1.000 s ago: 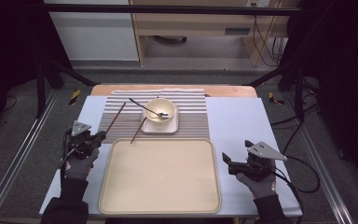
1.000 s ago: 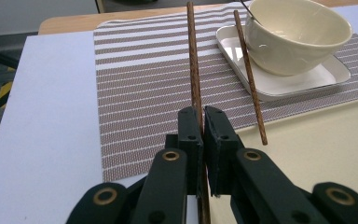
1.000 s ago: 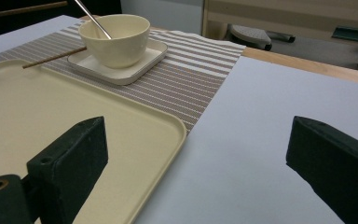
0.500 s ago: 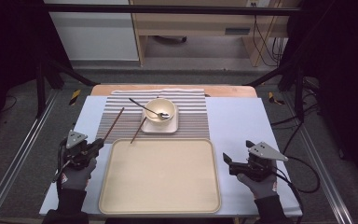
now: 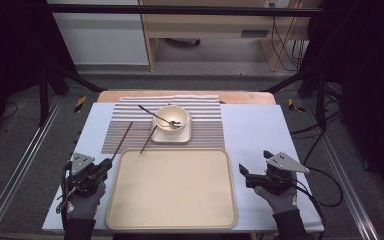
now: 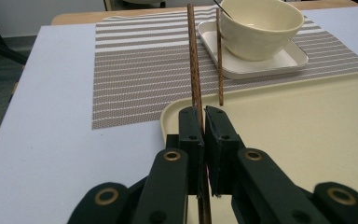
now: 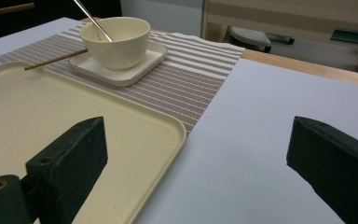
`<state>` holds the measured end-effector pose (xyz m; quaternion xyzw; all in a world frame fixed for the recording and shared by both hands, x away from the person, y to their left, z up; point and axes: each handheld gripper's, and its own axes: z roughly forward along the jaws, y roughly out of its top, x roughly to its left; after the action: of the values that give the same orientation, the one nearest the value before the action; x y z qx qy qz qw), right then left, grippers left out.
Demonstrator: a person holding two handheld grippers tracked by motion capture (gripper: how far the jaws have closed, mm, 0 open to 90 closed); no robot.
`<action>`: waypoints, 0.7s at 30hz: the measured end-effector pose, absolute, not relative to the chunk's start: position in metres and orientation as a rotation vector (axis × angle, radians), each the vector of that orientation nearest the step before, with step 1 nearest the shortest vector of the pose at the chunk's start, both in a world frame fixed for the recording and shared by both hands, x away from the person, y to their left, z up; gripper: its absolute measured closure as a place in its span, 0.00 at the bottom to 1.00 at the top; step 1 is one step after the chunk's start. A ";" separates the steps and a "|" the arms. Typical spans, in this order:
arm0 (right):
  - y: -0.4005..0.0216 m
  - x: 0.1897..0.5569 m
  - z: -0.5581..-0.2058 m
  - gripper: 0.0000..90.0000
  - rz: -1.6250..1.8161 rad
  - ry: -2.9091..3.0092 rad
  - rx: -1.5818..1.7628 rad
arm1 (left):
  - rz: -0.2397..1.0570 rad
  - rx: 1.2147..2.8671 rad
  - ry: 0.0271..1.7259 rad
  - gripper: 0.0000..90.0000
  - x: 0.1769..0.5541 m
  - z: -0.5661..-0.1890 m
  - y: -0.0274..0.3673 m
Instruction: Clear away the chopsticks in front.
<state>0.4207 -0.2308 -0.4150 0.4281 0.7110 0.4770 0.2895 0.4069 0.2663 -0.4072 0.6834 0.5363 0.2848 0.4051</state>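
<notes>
tray [image 5: 172, 220]: showing plain cream | placemat [image 5: 125, 131] behind tray: showing brown-and-white stripes | chopstick [image 6: 194, 60] beside tray: showing dark brown | bowl [image 5: 171, 117] behind tray: showing cream | table [image 5: 260, 130]: showing pale blue

Your gloved left hand holds the left tool [image 5: 104, 167] low at the near left, jaws pressed nearly together and pointing away from you. Your gloved right hand holds the right tool [image 5: 244, 171] low at the near right, jaws spread wide and pointing left.
</notes>
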 end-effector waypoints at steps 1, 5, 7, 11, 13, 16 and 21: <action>-0.231 0.421 -0.415 0.06 1.273 1.897 1.142 | 0.719 1.725 1.354 0.95 0.407 -0.407 0.266; -0.231 0.420 -0.414 0.06 1.280 1.891 1.141 | 0.707 1.726 1.362 0.95 0.404 -0.410 0.259; -0.231 0.421 -0.415 0.06 1.270 1.900 1.140 | 0.702 1.738 1.358 0.95 0.404 -0.412 0.252; -0.230 0.421 -0.416 0.06 1.269 1.905 1.139 | 0.697 1.730 1.357 0.95 0.404 -0.412 0.245; -0.229 0.421 -0.417 0.06 1.270 1.906 1.139 | 0.708 1.724 1.359 0.95 0.403 -0.410 0.240; -0.230 0.421 -0.416 0.06 1.273 1.907 1.138 | 0.688 1.689 1.361 0.95 0.400 -0.410 0.237; -0.230 0.420 -0.416 0.06 1.277 1.905 1.137 | 0.691 1.677 1.384 0.95 0.389 -0.423 0.229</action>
<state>0.4204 -0.2297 -0.4160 0.4255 0.7131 0.4779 0.2866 0.3888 0.2293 -0.4233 0.6680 0.5514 0.2755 0.4170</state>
